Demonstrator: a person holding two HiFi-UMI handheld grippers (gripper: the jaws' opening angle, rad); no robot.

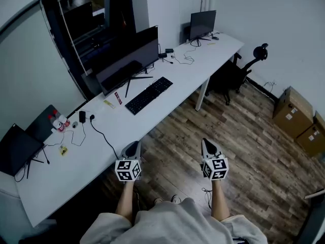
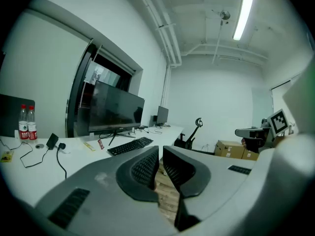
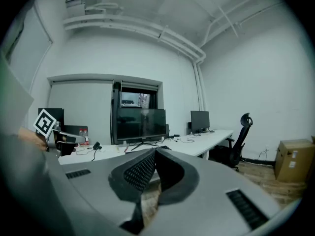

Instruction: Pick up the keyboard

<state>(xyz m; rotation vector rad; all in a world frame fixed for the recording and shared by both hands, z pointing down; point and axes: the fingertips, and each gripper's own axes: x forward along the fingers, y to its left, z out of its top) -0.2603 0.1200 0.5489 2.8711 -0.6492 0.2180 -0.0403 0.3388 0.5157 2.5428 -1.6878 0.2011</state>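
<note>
The black keyboard (image 1: 149, 95) lies on the long white desk (image 1: 213, 55), in front of the large monitor; in the left gripper view the keyboard (image 2: 130, 146) sits far beyond the jaws. My left gripper (image 1: 134, 145) hovers over the wooden floor, short of the desk's front edge, its jaws shut on nothing (image 2: 160, 149). My right gripper (image 1: 205, 142) is level with it further right, also above the floor, jaws closed together and empty (image 3: 155, 151). Both are well apart from the keyboard.
A large dark monitor (image 1: 129, 60) stands behind the keyboard, and a smaller monitor (image 1: 203, 24) stands at the desk's far end. A laptop (image 1: 18, 146), two bottles (image 1: 58, 122) and a plug with a black cable (image 1: 91, 118) are on the left. Office chair (image 1: 244, 67) and cardboard boxes (image 1: 292, 111) are to the right.
</note>
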